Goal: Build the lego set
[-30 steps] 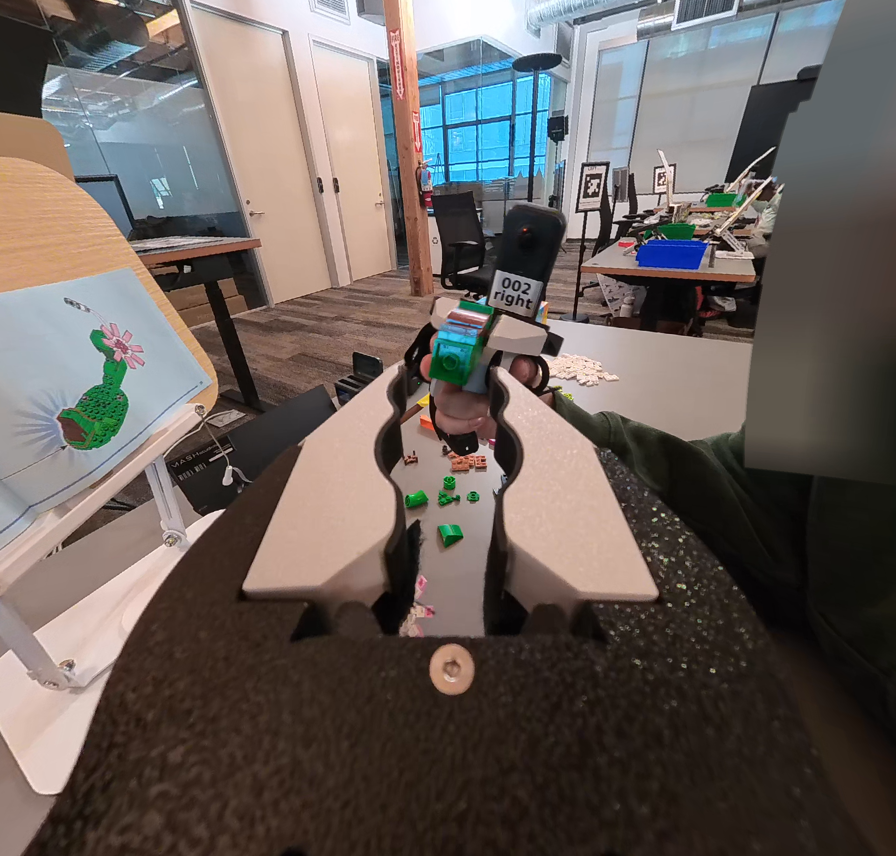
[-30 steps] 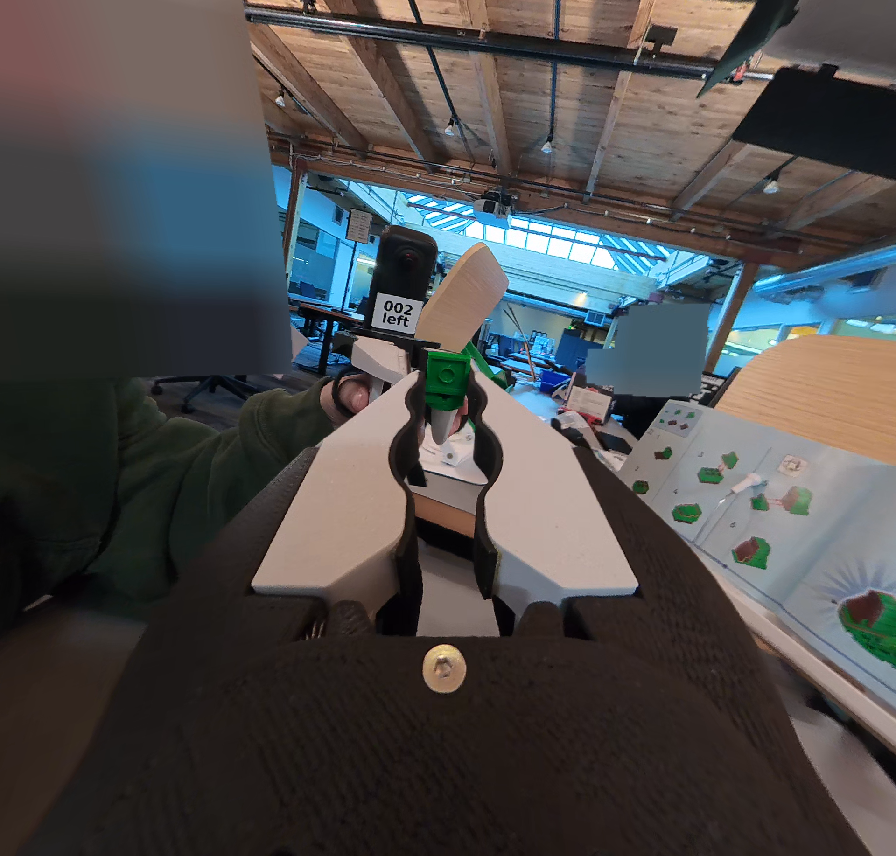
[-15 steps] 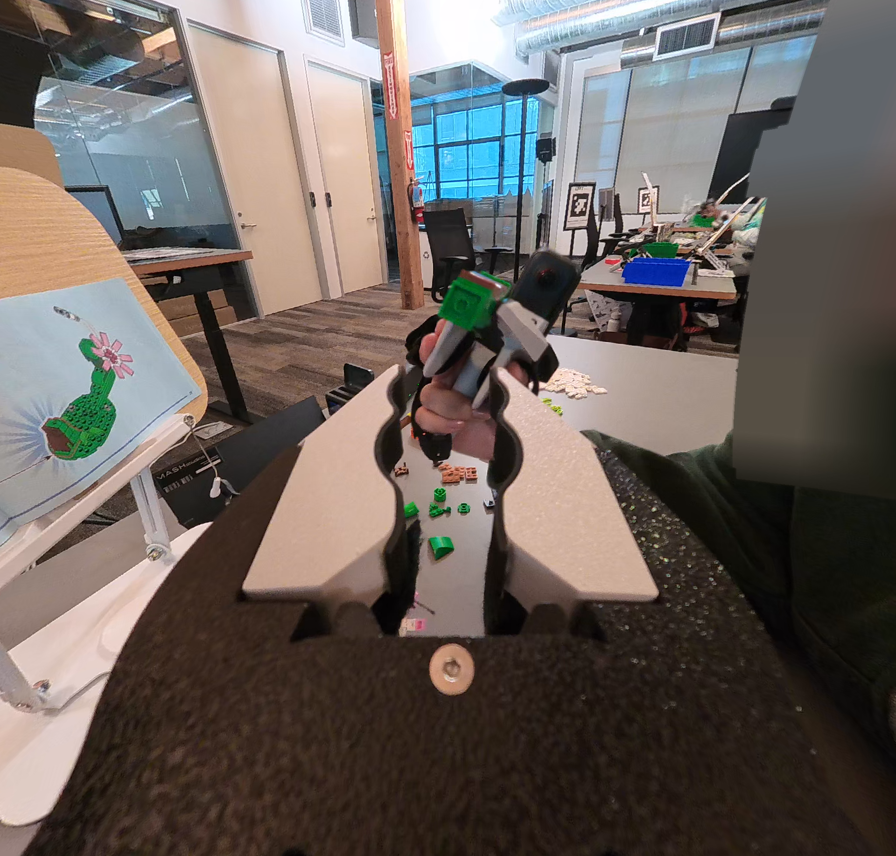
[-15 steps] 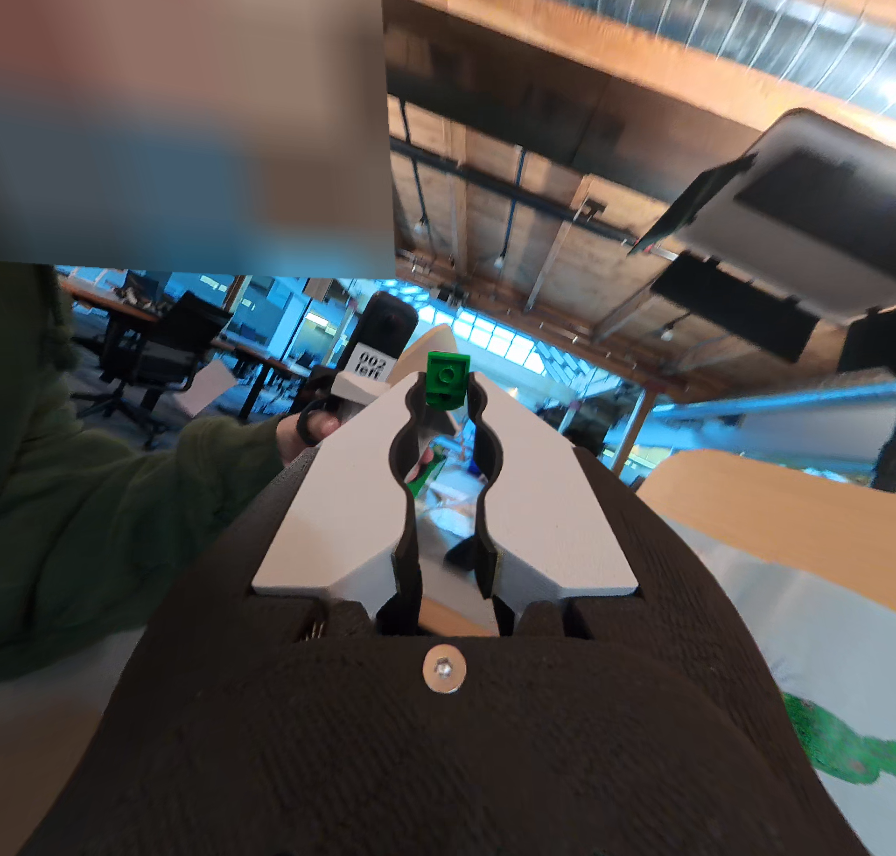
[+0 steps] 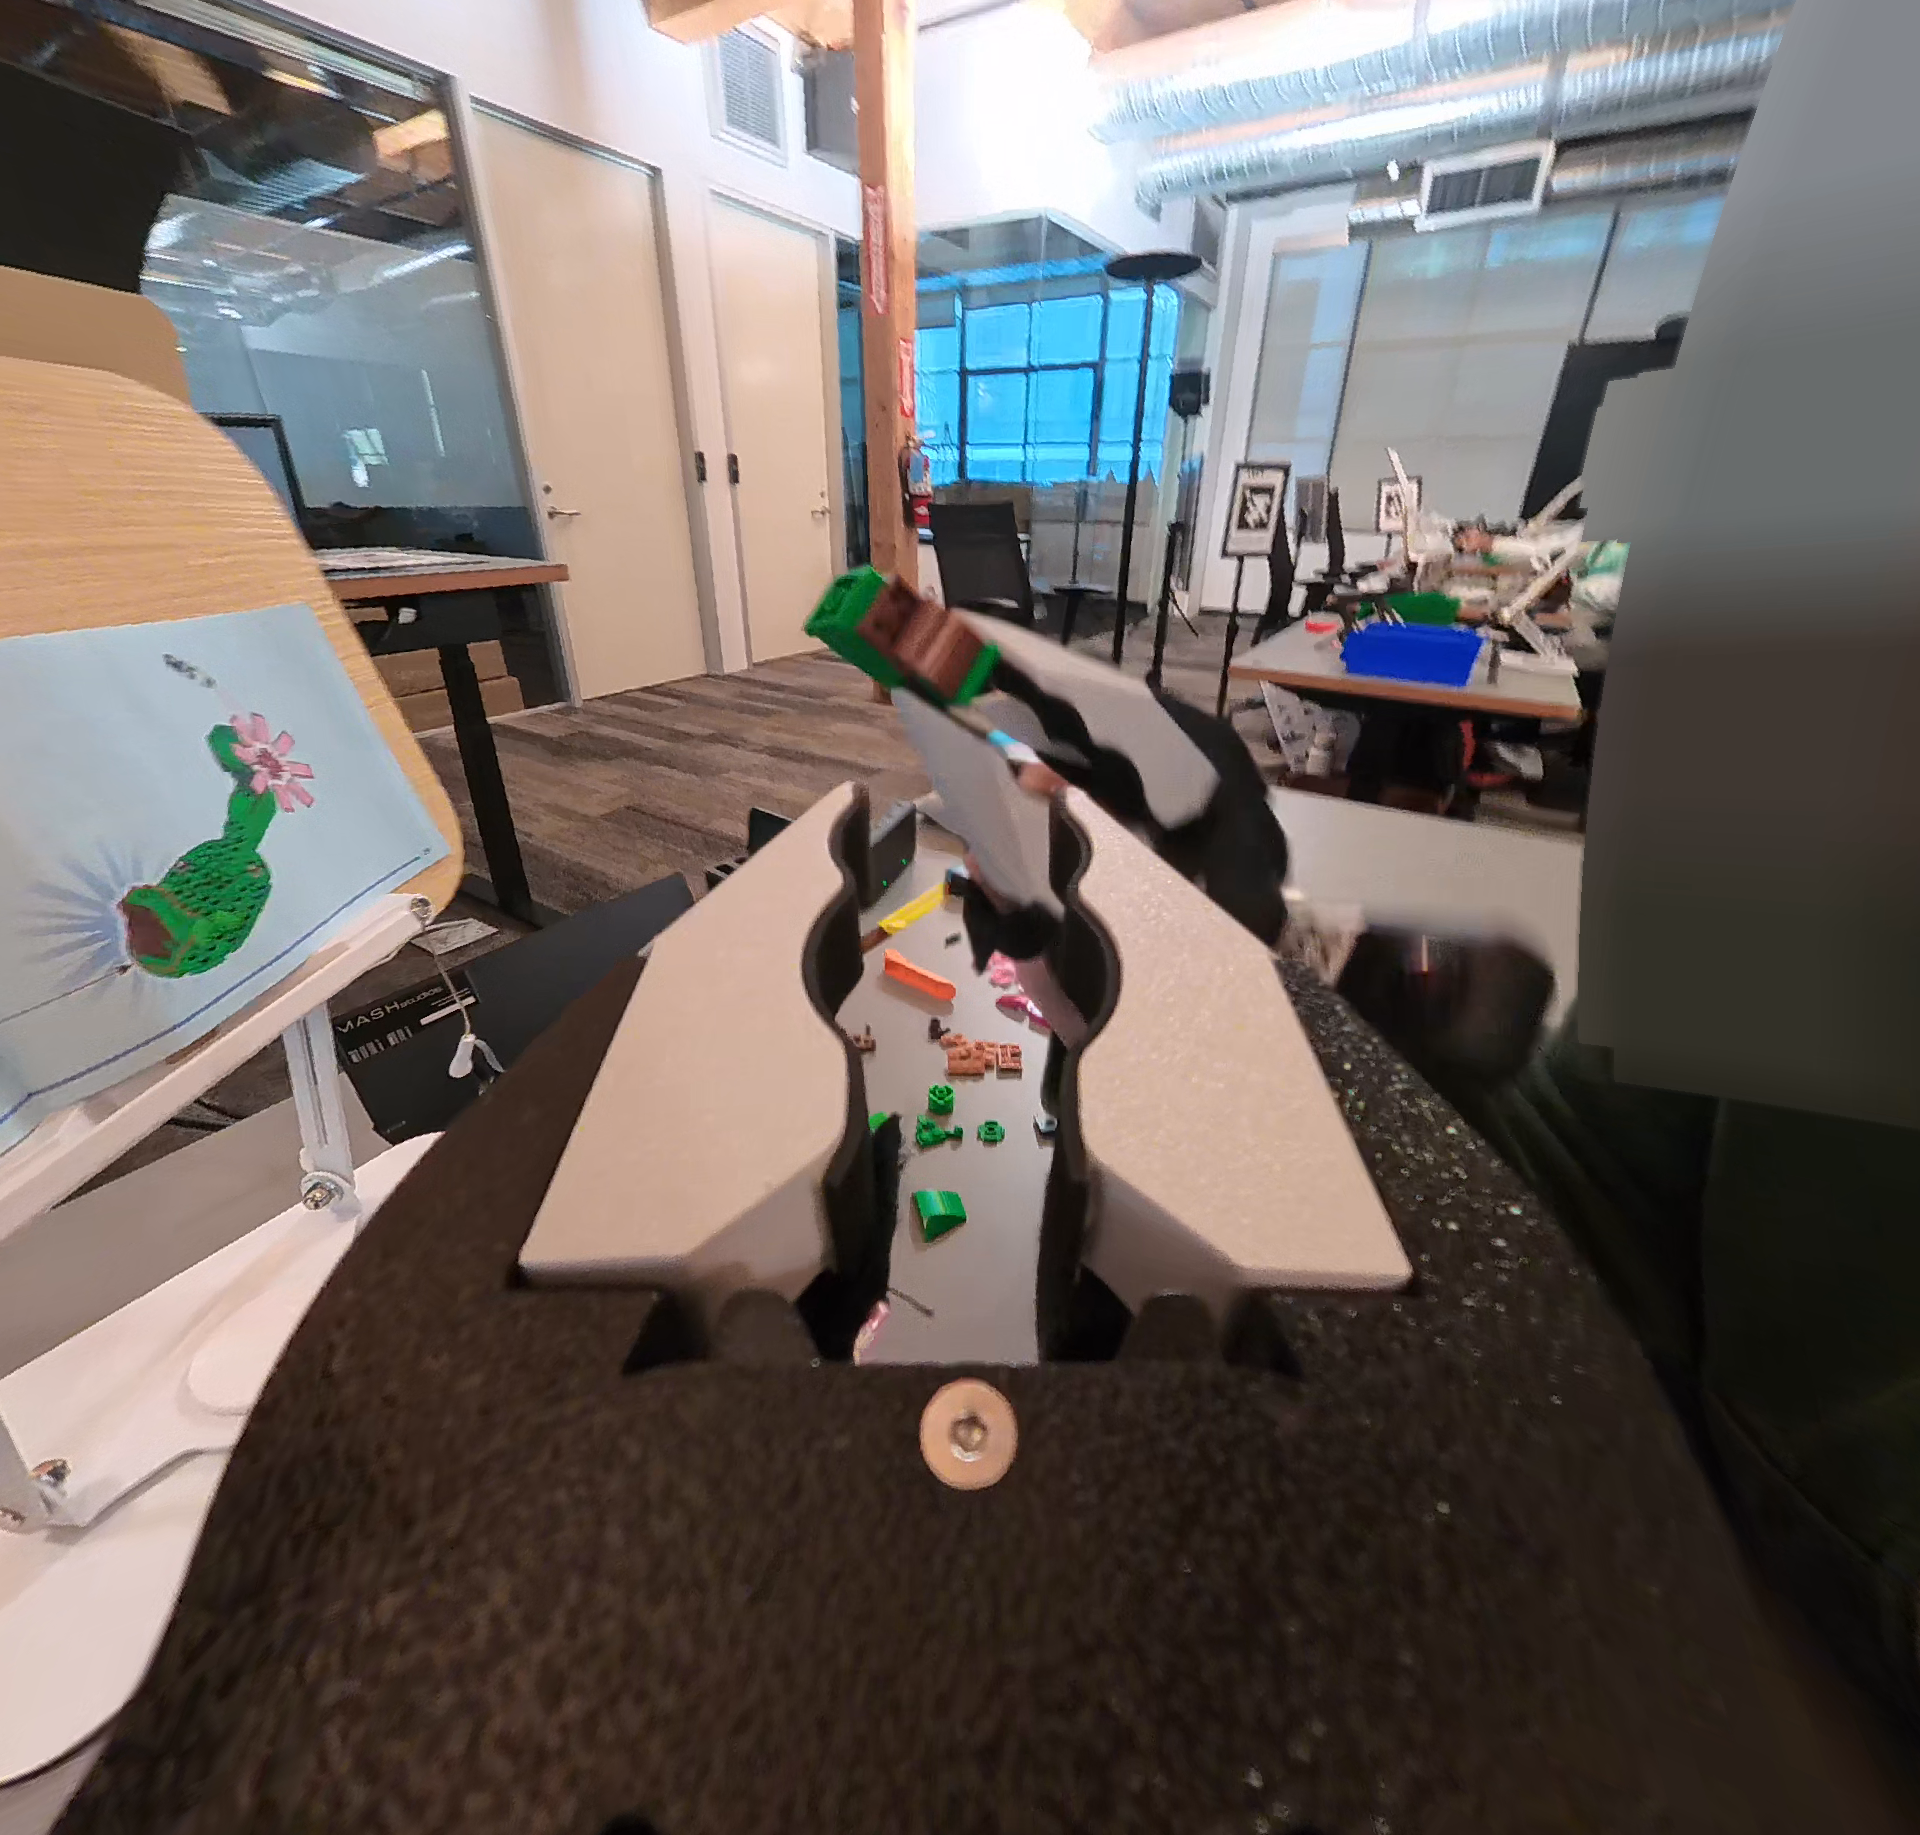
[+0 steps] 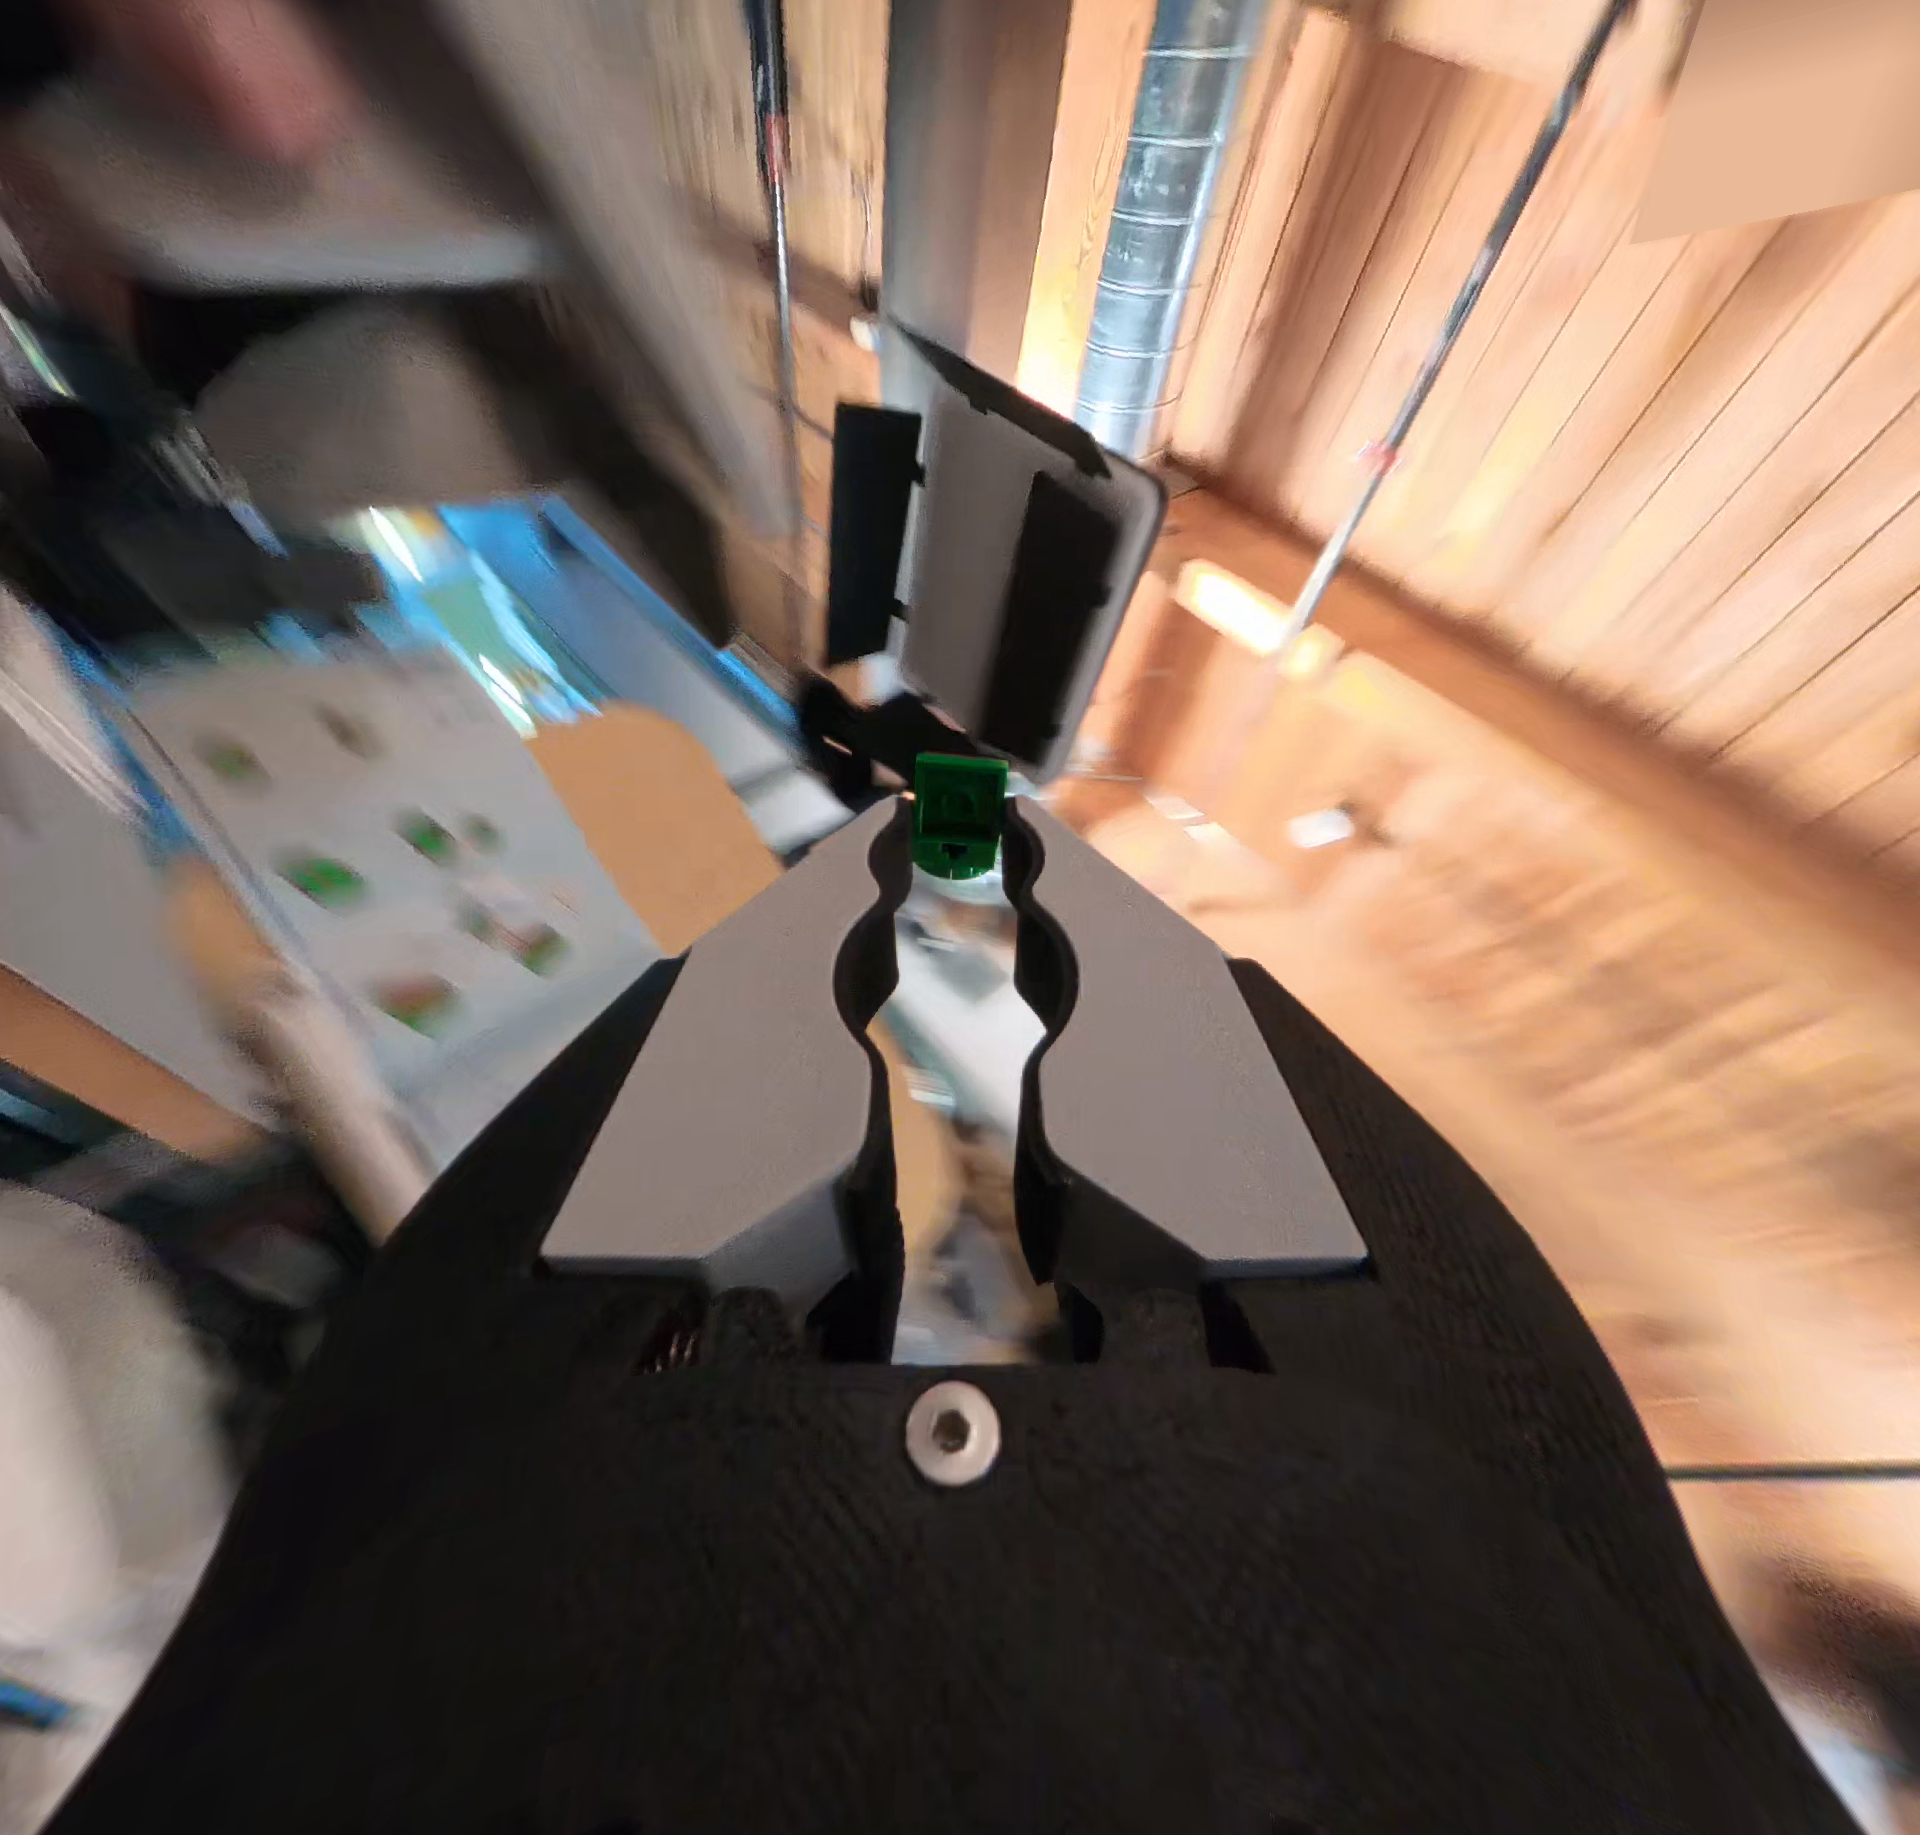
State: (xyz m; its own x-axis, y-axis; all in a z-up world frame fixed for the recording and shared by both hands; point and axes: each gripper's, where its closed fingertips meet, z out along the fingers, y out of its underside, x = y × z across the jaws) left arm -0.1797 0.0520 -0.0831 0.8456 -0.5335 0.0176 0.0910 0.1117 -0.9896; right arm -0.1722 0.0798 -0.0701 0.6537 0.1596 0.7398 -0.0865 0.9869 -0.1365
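My right gripper (image 6: 956,835) is shut on a small green lego assembly (image 6: 958,817) at its fingertips and points up toward the wooden ceiling; this view is motion-blurred. In the left wrist view the right gripper (image 5: 951,689) is raised above the table, and the assembly (image 5: 899,642) shows green with a brown face. My left gripper (image 5: 956,840) is open and empty, just below and in front of it. Loose green pieces (image 5: 940,1125), brown pieces (image 5: 982,1055) and an orange piece (image 5: 920,975) lie on the grey table (image 5: 977,1266) beneath.
The instruction booklet (image 5: 197,829) rests on a white stand (image 5: 312,1110) at the left, and shows blurred in the right wrist view (image 6: 364,850). A person's dark green sleeve (image 5: 1818,1370) fills the right side. Desks and chairs stand far behind.
The right gripper has swung upward and rolled with the green assembly, so its brown face now shows to the left camera. The left gripper stays open and about in place.
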